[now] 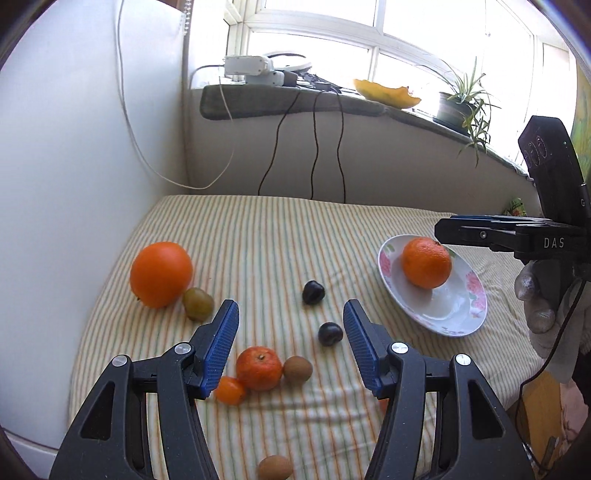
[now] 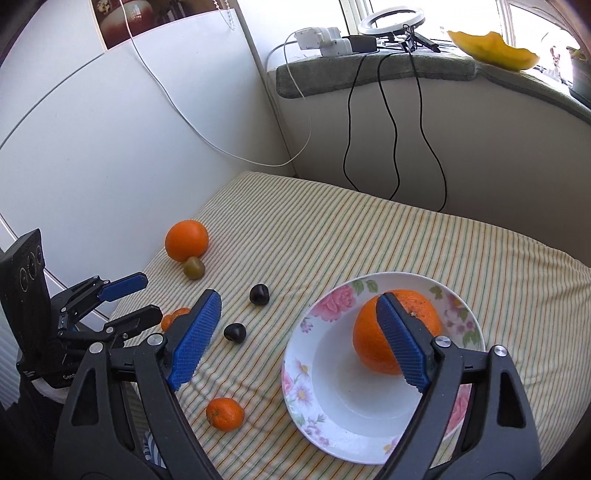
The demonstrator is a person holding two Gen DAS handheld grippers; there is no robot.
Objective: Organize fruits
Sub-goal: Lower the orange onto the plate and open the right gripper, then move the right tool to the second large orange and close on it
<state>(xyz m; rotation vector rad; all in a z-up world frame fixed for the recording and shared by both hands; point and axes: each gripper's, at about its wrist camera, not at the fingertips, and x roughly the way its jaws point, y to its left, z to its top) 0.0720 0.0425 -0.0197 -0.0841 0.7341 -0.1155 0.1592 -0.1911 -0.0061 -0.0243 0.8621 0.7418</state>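
A floral plate [image 1: 461, 317] [image 2: 332, 417] holds one orange [image 1: 426, 262] [image 2: 373, 332]. On the striped cloth lie a big orange [image 1: 161, 274] [image 2: 186, 240], a green plum [image 1: 198, 303] [image 2: 194, 267], two dark plums [image 1: 313, 292] [image 1: 330, 333] [image 2: 259, 294] [image 2: 235, 332], a mandarin [image 1: 259, 368], a small orange fruit [image 1: 230, 390], two kiwis [image 1: 297, 369] [image 1: 275, 468] and another mandarin [image 2: 225, 408]. My left gripper [image 1: 291, 314] [image 2: 136, 297] is open above the loose fruit. My right gripper [image 2: 299, 314] is open and empty above the plate's left side; it also shows in the left wrist view [image 1: 443, 229].
The table [image 2: 369, 236] stands in a corner, with a white wall at the left. A windowsill behind carries a power strip [image 1: 251, 68], a ring light [image 2: 391, 18], a melon rind [image 1: 386, 92] and a potted plant [image 1: 461, 103]. Black cables [image 1: 314, 147] hang down to the table's back edge.
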